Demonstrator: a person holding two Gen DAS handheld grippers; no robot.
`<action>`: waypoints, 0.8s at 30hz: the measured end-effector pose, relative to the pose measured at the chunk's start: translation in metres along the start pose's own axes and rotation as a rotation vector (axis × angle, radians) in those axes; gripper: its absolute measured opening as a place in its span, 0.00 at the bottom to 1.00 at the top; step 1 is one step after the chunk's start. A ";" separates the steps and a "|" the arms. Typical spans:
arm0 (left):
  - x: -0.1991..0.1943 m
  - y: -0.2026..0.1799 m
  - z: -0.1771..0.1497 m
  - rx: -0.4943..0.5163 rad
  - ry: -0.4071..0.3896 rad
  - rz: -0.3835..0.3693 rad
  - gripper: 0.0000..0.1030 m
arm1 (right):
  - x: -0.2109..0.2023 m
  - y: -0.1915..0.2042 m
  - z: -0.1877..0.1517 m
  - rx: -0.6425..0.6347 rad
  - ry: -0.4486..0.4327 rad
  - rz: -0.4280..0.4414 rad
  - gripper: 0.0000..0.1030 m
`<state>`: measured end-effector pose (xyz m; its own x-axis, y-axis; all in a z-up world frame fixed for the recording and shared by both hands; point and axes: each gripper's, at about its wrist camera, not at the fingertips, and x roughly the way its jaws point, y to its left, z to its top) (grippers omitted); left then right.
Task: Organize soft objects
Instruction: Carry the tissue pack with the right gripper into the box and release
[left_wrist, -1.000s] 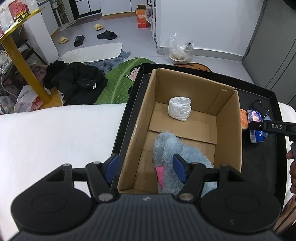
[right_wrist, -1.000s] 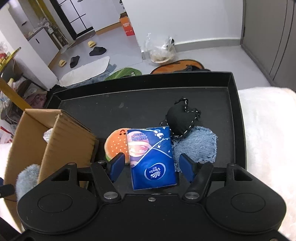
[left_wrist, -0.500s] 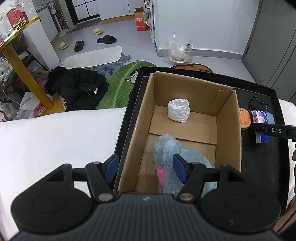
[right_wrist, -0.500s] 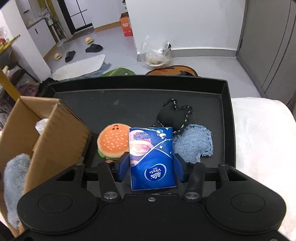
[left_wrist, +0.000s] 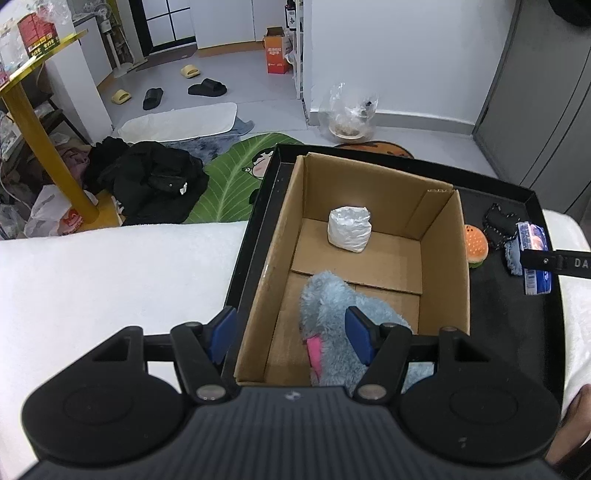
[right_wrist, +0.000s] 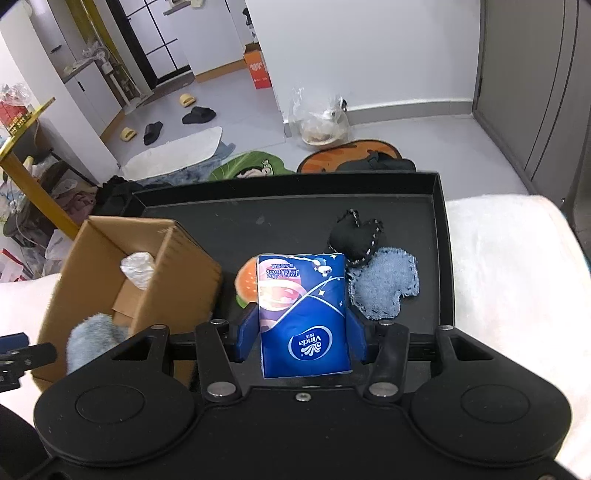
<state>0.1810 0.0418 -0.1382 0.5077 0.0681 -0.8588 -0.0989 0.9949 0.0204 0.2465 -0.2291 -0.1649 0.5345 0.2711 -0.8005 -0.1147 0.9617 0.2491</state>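
Right wrist view: the right gripper (right_wrist: 302, 334) has a blue tissue pack (right_wrist: 303, 314) between its two blue pads, one pad pressing on each side. Its jaws have just been closing, and now they squeeze the pack about half way shut. The pack looks lifted a little off the black tray (right_wrist: 441, 236), likely so it can go over the wall of the cardboard box (right_wrist: 96, 266) at 9 o'clock.

Three soft things are left on the tray. A burger toy (right_wrist: 246, 284) sits just behind the pack at 10 o'clock. A black heart (right_wrist: 354, 236) is at 1 o'clock. A blue jean patch (right_wrist: 384, 286) lies just in front of the heart, at 2 o'clock from the pack, touching it. They wait there, I think, because they are not yet sorted.

The box stands in the left part of the tray. In the left wrist view a white wrapped bundle (left_wrist: 349, 229) sits at the far end of the box, at 12 o'clock. A fluffy blue toy (left_wrist: 343, 328) lies at the near end.

The left gripper (left_wrist: 291, 334) hangs over the near left wall of the box. Its jaws are about half open, one on each side of that wall. One pad is in front of the fluffy toy. It grips nothing. I think it waits out of the way.
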 end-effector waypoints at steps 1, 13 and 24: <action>-0.001 0.001 0.000 -0.008 -0.003 -0.007 0.61 | -0.003 0.003 0.001 -0.001 -0.007 0.002 0.48; 0.000 0.014 -0.004 -0.045 -0.013 -0.057 0.61 | -0.031 0.046 0.007 -0.068 -0.052 -0.002 0.48; 0.006 0.023 -0.007 -0.068 -0.003 -0.062 0.58 | -0.044 0.088 0.014 -0.114 -0.077 0.017 0.48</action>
<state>0.1756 0.0641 -0.1465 0.5169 0.0070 -0.8560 -0.1251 0.9898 -0.0675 0.2244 -0.1572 -0.1000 0.5941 0.2874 -0.7513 -0.2165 0.9566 0.1948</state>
